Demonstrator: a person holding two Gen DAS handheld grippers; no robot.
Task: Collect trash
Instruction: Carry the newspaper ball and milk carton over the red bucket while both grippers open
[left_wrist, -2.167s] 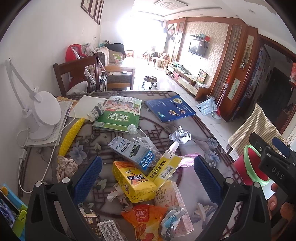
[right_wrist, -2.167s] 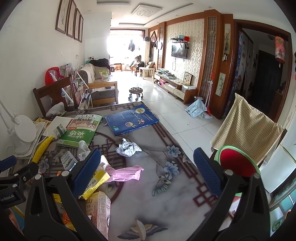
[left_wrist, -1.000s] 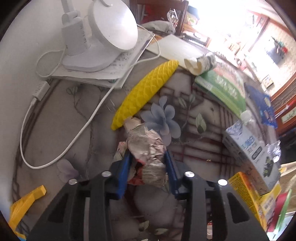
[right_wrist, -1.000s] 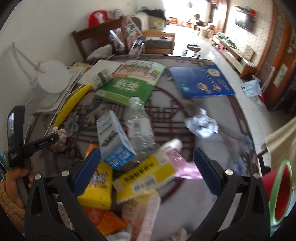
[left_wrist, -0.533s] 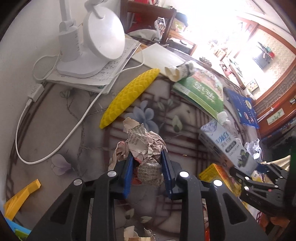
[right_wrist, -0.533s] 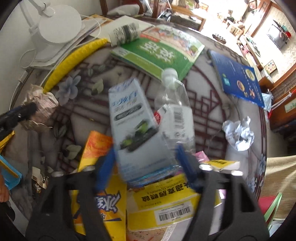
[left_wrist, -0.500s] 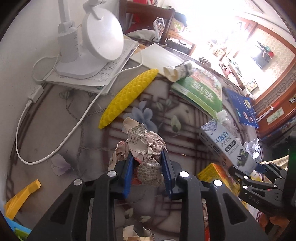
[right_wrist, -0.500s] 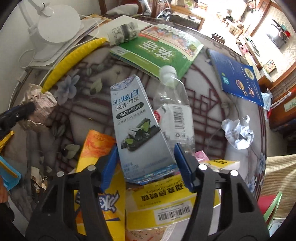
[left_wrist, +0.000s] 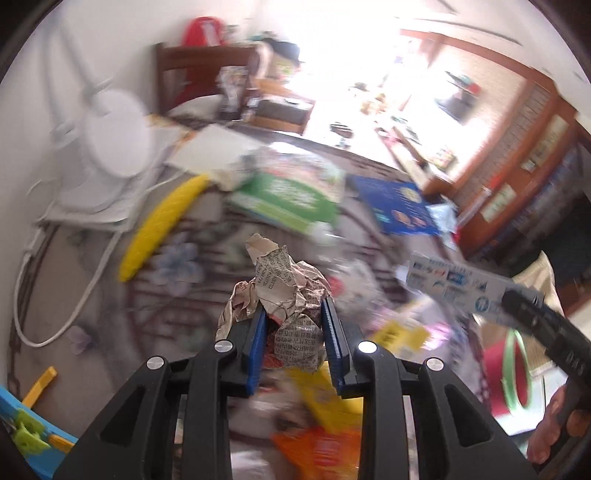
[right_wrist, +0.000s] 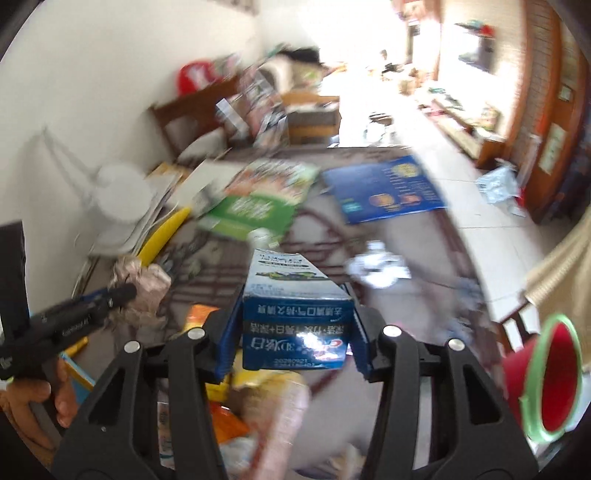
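Gripping now: our left hand-held gripper (left_wrist: 291, 332) has its blue pads squeezed nearly together on a crumpled newspaper wad (left_wrist: 284, 291); our right hand-held gripper (right_wrist: 293, 332) is clamped on a blue-and-white carton (right_wrist: 293, 314), held at about middle width.
Just changed, right: the jaws have just been closing, and the carton sits between them; a second ago they stood wide above the litter pile.
Just changed, left: the wad was pinched while resting on the tabletop (left_wrist: 92, 266); now it hangs clear above it, and both views smear with motion.
Meaning for the task: we judge two pieces of trash are picked up at once, and the carry toward the bin is the step in hand.
Bin: a red bucket with a green rim (right_wrist: 550, 376) stands off the right edge of the tabletop, near us.
Left behind: yellow and orange packets (left_wrist: 325, 402) near us, a crumpled white paper ball (right_wrist: 376, 266) further right.
Not trash, we judge: a green book (left_wrist: 291, 195), a blue book (left_wrist: 395, 206), a white lamp (left_wrist: 110, 155) at far left.
Writing: the carton shows Chinese print upside down, with "3D" among it; the wad carries dense newsprint too small to read.
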